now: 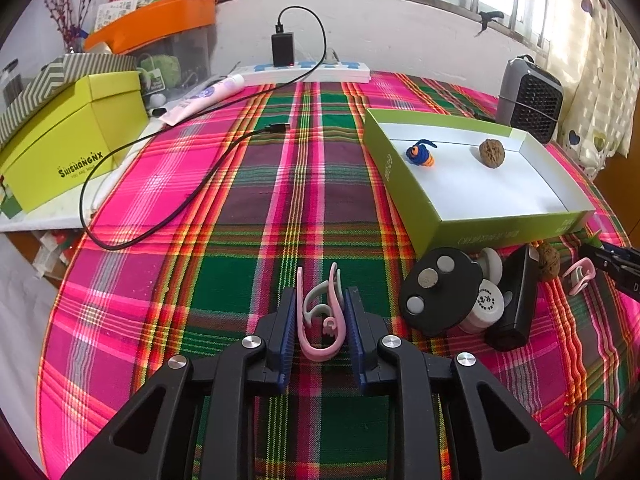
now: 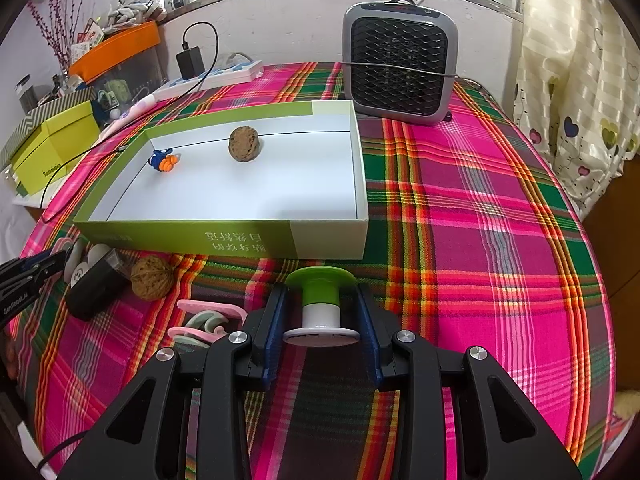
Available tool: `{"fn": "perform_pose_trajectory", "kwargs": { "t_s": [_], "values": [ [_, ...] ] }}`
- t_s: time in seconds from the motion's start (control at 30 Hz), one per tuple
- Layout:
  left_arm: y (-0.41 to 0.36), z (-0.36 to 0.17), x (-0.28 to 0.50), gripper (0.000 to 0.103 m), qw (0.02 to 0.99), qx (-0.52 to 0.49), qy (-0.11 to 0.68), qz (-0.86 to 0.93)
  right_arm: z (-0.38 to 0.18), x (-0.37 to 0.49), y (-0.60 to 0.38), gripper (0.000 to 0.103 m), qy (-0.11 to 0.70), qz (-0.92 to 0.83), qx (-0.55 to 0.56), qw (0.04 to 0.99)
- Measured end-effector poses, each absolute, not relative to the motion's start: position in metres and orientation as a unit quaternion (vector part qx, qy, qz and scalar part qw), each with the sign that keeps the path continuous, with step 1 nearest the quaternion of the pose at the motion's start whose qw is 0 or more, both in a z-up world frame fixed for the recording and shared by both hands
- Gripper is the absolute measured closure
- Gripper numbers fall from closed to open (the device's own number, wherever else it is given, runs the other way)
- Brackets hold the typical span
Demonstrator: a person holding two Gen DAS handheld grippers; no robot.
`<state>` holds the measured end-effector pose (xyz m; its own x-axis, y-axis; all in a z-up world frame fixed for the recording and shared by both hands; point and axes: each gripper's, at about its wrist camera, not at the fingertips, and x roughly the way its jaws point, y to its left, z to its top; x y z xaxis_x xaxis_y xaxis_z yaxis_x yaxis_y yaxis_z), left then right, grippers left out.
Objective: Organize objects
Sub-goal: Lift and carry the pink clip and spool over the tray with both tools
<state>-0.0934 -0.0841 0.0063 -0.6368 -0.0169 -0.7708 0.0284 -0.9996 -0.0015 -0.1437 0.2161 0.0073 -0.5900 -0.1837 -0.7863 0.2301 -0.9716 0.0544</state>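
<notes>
A pink-and-grey curved clip sits pinched in the left gripper jaws over the plaid counter. The right gripper jaws grip a green-capped white spool before the green box holding a walnut.

On the tablecloth an open box holds a walnut and, to its left, a small toy. A heater stands behind the box's right corner. Before the box lie a second walnut, a clip and a spool.
</notes>
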Motion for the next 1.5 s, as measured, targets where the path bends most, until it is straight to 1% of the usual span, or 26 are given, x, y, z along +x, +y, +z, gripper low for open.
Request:
{"fn": "perform_pose_trajectory", "kwargs": {
  "t_s": [0.63, 0.97, 1.5],
  "values": [
    [-0.079, 0.011, -0.090, 0.082, 0.007, 0.424, 0.009, -0.906, 0.012, -0.141, 0.216, 0.068, 0.026, -0.894, 0.431, 0.118],
    [-0.074, 0.031, -0.086, 0.082, -0.001, 0.402, 0.011, -0.916, 0.023, -0.138, 0.216, 0.068, 0.023, -0.898, 0.421, 0.123],
    [-0.038, 0.058, -0.103, 0.082, -0.047, 0.375, -0.004, -0.926, 0.041, -0.144, 0.206, 0.068, 0.026, -0.903, 0.405, 0.141]
  ]
}}
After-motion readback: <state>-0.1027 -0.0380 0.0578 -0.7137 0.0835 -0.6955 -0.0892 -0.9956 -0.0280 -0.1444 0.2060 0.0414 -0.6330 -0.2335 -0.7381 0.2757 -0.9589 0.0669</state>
